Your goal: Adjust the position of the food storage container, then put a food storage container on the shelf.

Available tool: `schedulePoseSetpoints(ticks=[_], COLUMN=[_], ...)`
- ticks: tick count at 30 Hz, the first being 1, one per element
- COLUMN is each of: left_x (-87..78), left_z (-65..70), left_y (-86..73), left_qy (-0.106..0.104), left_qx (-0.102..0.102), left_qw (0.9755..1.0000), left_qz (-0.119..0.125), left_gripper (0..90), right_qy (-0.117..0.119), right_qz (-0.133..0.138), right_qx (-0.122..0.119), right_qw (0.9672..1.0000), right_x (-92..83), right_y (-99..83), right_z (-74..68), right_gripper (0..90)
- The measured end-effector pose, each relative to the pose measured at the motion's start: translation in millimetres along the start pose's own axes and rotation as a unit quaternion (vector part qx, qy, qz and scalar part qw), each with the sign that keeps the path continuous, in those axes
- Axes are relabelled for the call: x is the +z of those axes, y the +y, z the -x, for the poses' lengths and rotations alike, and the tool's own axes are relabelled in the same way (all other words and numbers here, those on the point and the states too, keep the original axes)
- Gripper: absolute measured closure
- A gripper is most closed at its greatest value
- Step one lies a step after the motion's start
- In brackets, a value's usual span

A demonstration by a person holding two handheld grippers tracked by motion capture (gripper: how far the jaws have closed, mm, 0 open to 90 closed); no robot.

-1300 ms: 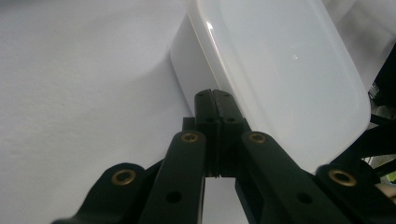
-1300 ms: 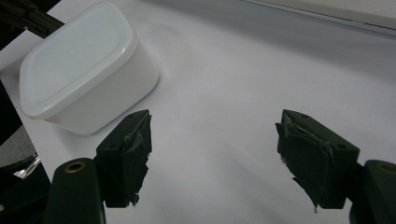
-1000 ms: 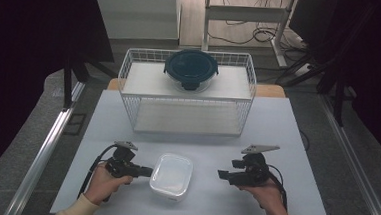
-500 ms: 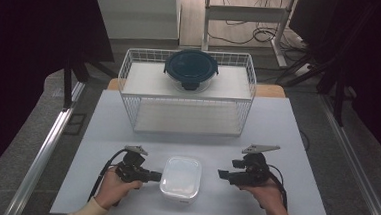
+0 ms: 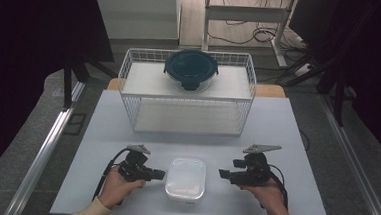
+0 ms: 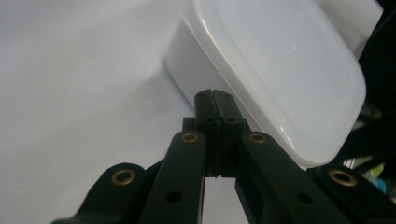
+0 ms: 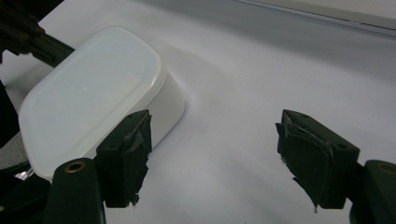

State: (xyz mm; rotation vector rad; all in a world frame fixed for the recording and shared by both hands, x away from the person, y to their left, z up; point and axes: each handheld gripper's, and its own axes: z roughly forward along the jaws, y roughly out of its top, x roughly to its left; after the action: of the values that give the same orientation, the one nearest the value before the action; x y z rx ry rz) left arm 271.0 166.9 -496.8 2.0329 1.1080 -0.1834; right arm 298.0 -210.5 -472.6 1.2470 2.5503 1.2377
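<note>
Shifted rightward since a second ago, the white lidded container (image 5: 186,179) sits at the worktop's (image 5: 277,128) near edge, long axis twelve-to-six. Left gripper (image 5: 160,175), jaws together, touches its nine o'clock side; right gripper (image 5: 222,174), jaws apart, waits near at three o'clock.

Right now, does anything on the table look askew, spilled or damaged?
Only wear: the right gripper has frayed, peeling black tape on its pads. The white container sits flat and lidded; nothing is spilled.

Black claws (image 5: 160,175), brass rivets, cream sleeves (image 5: 88,212)
</note>
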Motion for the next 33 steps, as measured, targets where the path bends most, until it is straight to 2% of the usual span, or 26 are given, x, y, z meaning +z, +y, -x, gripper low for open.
schedulePoseSetpoints(ticks=[3, 4, 7, 10, 14, 17, 20, 33], left_x=[-11.5, -15.0, -22.0, -29.9, -39.8, -45.0, -46.3, -43.6], left_z=[0.1, 2.5, 8.0, 13.4, 16.4, 14.9, 12.9, 10.1], left_y=[-1.8, -3.1, -5.4, -7.6, -10.8, -13.1, -14.9, -16.2], left_qy=[0.005, 0.013, 0.034, 0.048, 0.061, 0.07, 0.074, 0.068], left_qx=[-0.003, -0.006, -0.011, -0.013, -0.012, -0.023, -0.032, -0.043], left_qw=[0.9995, 0.9989, 0.9969, 0.9958, 0.9943, 0.9929, 0.992, 0.9922], left_qz=[0.03, 0.045, 0.07, 0.077, 0.087, 0.094, 0.097, 0.095], left_gripper=[89.4, 87.5, 70.5, 53.8, 41.6, 34.1, 30.1, 27.4], right_qy=[0.001, 0.001, 0.002, 0.002, 0.002, 0.004, 0.007, 0.02], right_qz=[0.002, 0.002, 0.002, 0.006, 0.011, 0.013, 0.018, 0.027], right_qx=[0.0, 0.001, 0.002, -0.001, -0.002, -0.001, 0.0, 0.013], right_qw=[1.0, 1.0, 1.0, 1.0, 0.9999, 0.9999, 0.9998, 0.9994], right_x=[-0.4, -0.4, -0.8, -1.8, -2.6, -2.0, -2.4, -4.4], right_y=[0.3, 0.3, 0.5, 0.9, 1.7, 1.8, 2.4, 4.0], right_z=[0.0, -0.1, -1.3, -2.7, -3.2, -3.5, -3.9, -4.2], right_gripper=[25.9, 25.9, 25.9, 25.9, 25.9, 25.5, 25.1, 24.9])
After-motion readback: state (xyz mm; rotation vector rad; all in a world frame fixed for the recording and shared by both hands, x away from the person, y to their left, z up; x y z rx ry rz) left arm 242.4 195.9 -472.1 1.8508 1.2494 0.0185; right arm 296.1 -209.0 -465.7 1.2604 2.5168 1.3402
